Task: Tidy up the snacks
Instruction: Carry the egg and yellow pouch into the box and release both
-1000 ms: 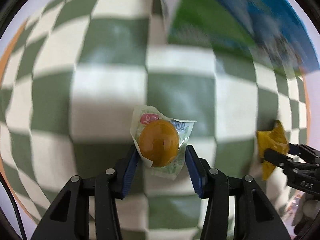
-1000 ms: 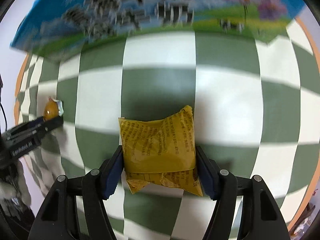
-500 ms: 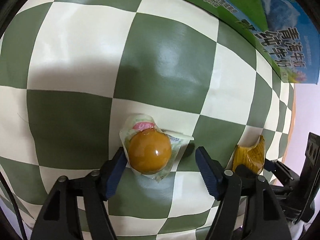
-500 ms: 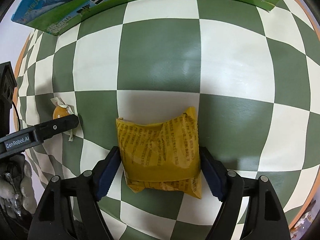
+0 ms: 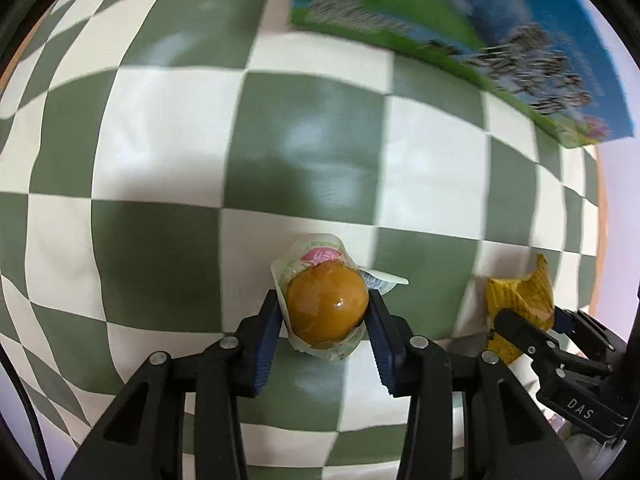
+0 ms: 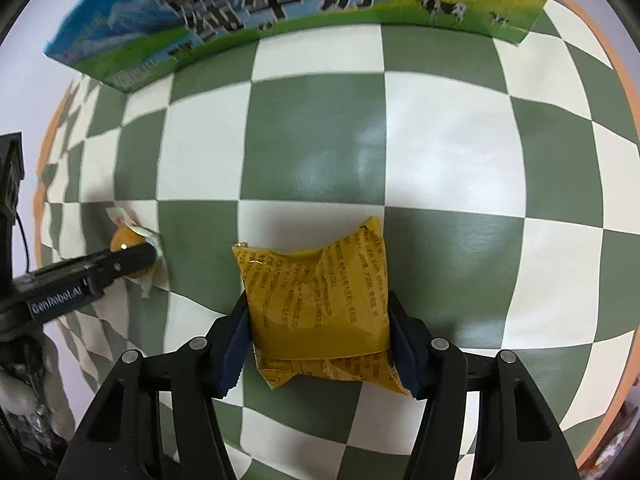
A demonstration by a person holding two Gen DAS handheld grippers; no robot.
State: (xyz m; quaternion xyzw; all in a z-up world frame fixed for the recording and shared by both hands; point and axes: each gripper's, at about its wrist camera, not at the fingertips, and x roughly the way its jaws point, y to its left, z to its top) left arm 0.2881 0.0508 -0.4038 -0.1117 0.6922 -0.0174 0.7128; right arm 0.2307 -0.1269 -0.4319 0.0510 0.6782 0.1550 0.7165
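My left gripper (image 5: 326,312) is shut on a round orange jelly cup in a clear wrapper (image 5: 327,306), held over the green-and-white checkered cloth (image 5: 168,152). My right gripper (image 6: 320,320) is shut on a yellow snack packet (image 6: 320,300) with dark print. The packet also shows at the right of the left wrist view (image 5: 520,300), and the jelly cup shows at the left of the right wrist view (image 6: 124,240). The two grippers are side by side.
A blue and green milk carton box (image 6: 280,4) with cows and large characters lies at the far edge of the cloth; it shows at the top right of the left wrist view (image 5: 480,40). The table's orange rim (image 6: 624,92) borders the cloth.
The left jaws, apart half a second ago, have closed on the jelly cup. Both grippers have risen from the cloth, and the milk box appears closer in both views.
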